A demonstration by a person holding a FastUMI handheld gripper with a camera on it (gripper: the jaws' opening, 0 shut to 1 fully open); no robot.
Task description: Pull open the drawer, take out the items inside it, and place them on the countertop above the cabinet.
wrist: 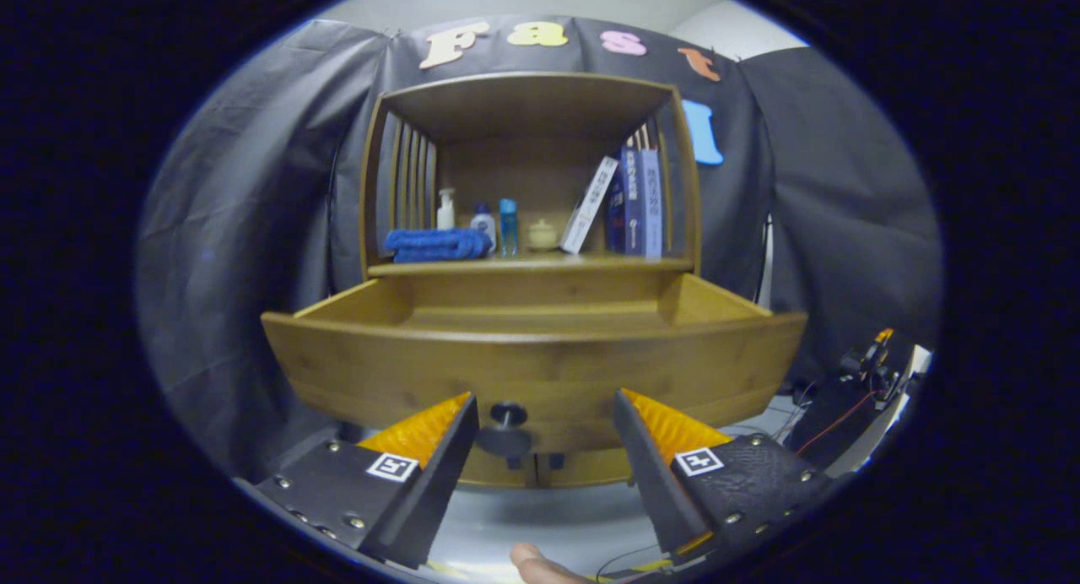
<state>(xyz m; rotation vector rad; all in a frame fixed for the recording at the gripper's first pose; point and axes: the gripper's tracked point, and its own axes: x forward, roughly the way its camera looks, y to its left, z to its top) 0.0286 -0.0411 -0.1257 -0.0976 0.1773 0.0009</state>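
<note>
Wooden cabinet (531,179), set against the booth wall, open-fronted above and fitted with a drawer (536,373) below. Drawer pulled well out toward the camera, front panel just ahead of the claw (544,419), inside floor partly visible beyond the front edge and showing bare wood; contents hidden by the front panel, so presence of items impossible to tell from here. Round dark knob (509,414) on the drawer front, lying between the two fingers but touched by neither. Claw spread apart, holding nothing, level with the knob, most likely because the pulling step is done and the knob just let go. Counter (540,264) above the drawer, serving as the floor of the open compartment and the place meant for the drawer's items. Already stocked: folded blue towel (437,244) at the left, then pump bottle (445,209), small white bottle (483,223), slim blue bottle (508,225), small pale jar (542,234), then a row of books (629,200) at the right, the outermost leaning on the others. Free room mainly along the front edge, in front of the bottles. Next move judged to call for lifting above the drawer front and reaching down inside. Fingertip (530,559) of a person below the claw.
</note>
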